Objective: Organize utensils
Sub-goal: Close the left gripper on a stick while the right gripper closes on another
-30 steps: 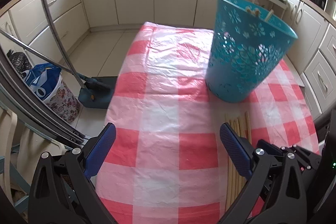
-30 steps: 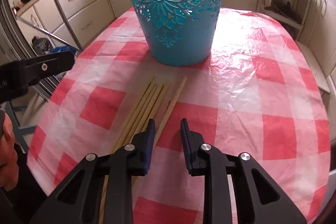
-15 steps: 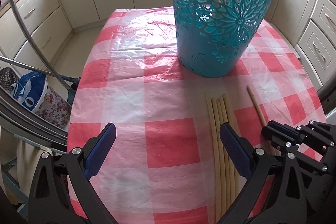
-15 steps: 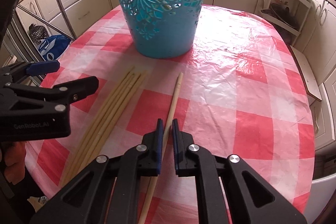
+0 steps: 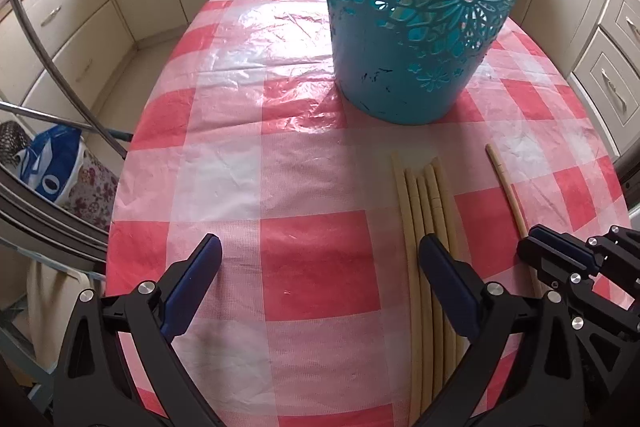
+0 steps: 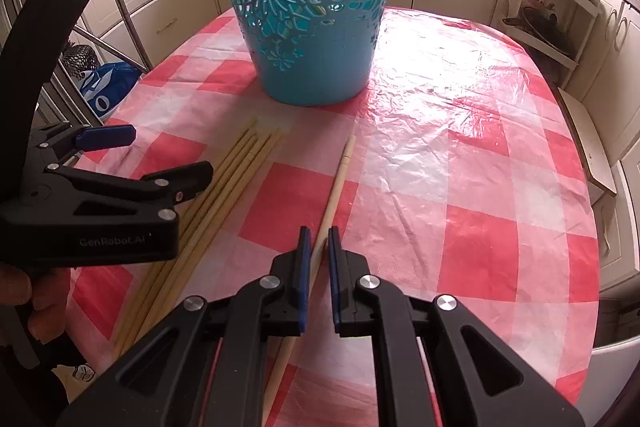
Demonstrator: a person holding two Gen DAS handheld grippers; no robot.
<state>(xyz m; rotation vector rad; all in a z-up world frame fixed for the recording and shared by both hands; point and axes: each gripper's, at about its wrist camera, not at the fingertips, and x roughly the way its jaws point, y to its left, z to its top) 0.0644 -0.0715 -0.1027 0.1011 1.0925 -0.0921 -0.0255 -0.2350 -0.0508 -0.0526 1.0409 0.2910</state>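
Landmark: teal cut-work basket [image 5: 420,15], upright on the bench [image 5: 224,131] under its red-and-white checked cover. All places below are given from it.

Item 1, left of the basket and nearer the cameras: left gripper [image 5: 318,283]. Jaws wide, nothing between them; the right-hand pad hangs over the bundled sticks without pressing on any.

Item 2, in front of the basket's foot, slightly left of its centre in the right wrist view: bundle of chopsticks [image 6: 224,187], five or so, flat, side by side, tips toward the basket and close to it. Untouched.

Item 3, in front of the basket, right of the bundle and apart from it: single chopstick [image 6: 338,179], flat on the cover, tip toward the basket.

Item 4, over the near part of that stick: right gripper [image 6: 318,255]. Jaws narrow, drawn in on the single chopstick, which runs between the pads. The stick lies on the cover, not lifted.

Status: pale sticks show through the basket's cut-outs, so some may already be stored; count unclear. On the bench: the bundle and the single stick. Judged early to midway; one pick-up begun, none of the visible pieces delivered.
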